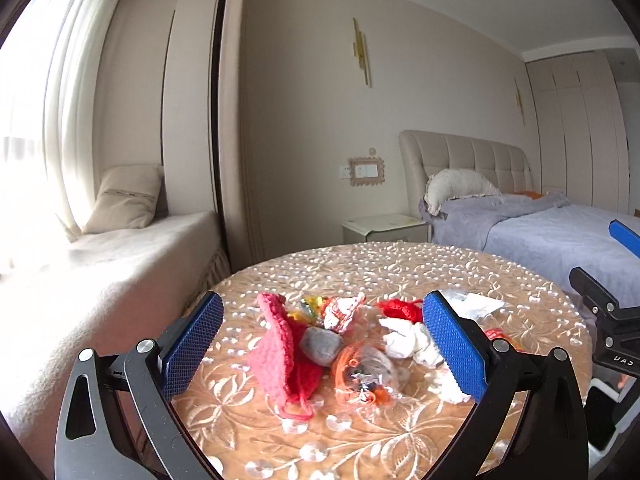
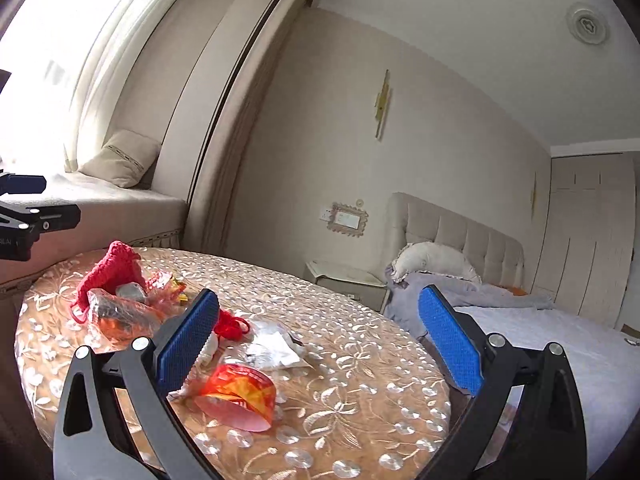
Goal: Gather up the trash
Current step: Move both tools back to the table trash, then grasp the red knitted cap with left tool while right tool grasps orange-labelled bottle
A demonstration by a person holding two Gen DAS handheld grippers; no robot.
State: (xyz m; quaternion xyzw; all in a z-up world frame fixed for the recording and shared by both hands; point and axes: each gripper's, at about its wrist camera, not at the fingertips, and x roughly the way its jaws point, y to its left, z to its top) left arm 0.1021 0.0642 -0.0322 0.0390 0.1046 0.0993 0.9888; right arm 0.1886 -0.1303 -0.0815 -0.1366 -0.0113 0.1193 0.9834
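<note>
Trash collection barely begun: all litter lies on the round table (image 1: 400, 268).
I hold left claw (image 1: 324, 344) and right claw (image 2: 320, 344) wide, empty, above wrappers (image 2: 272, 350), paper cup (image 2: 240, 396), red crochet piece (image 1: 276, 356).

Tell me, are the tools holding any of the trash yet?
No. The left tool and right tool are both open, holding nothing; the trash pile lies on the table.
</note>
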